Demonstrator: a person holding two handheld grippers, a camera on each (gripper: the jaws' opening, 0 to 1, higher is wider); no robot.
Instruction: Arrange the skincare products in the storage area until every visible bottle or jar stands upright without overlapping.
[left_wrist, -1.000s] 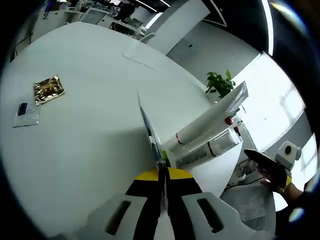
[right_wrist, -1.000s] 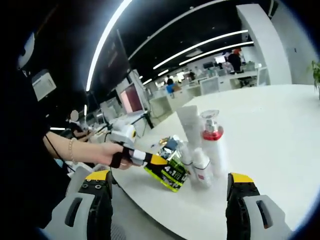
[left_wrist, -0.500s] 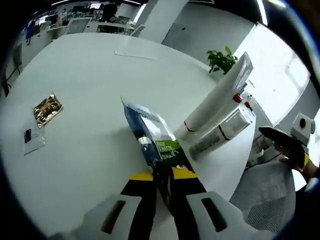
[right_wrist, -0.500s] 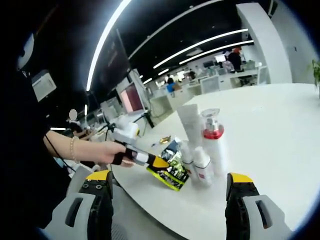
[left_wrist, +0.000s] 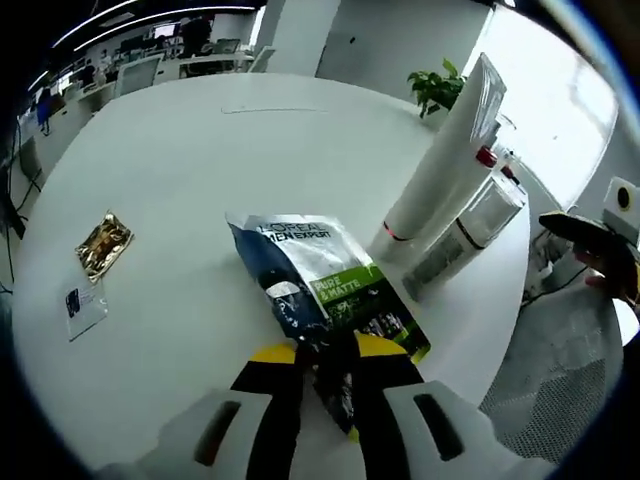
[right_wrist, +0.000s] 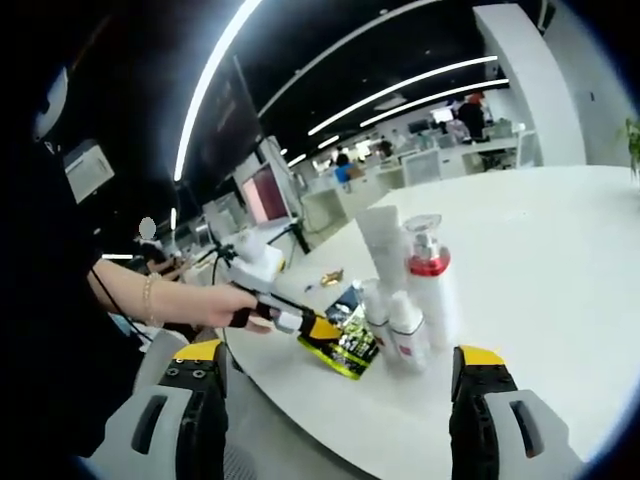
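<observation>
On the round white table (left_wrist: 200, 150) of an open office, a light, limp, slippery sachet (left_wrist: 315, 300) is pinched at its near edge by the left gripper (left_wrist: 325, 375), just beside upright bottles (right_wrist: 420, 290), while the right gripper's (right_wrist: 335, 400) jaws are held wide, nothing between them.

Open-plan office; desk rows (right_wrist: 450, 160); ceiling strip lights (right_wrist: 400, 90)

Left gripper (left_wrist: 325, 362): jaws closed together on the near edge of a flat sachet (left_wrist: 320, 290), pointing forward and low over the table. In the right gripper view, a bare forearm with a wrist bracelet extends from the left, hand (right_wrist: 232, 305) gripping that tool. Right gripper (right_wrist: 330, 400): jaws spread wide apart, holding nothing.
</observation>
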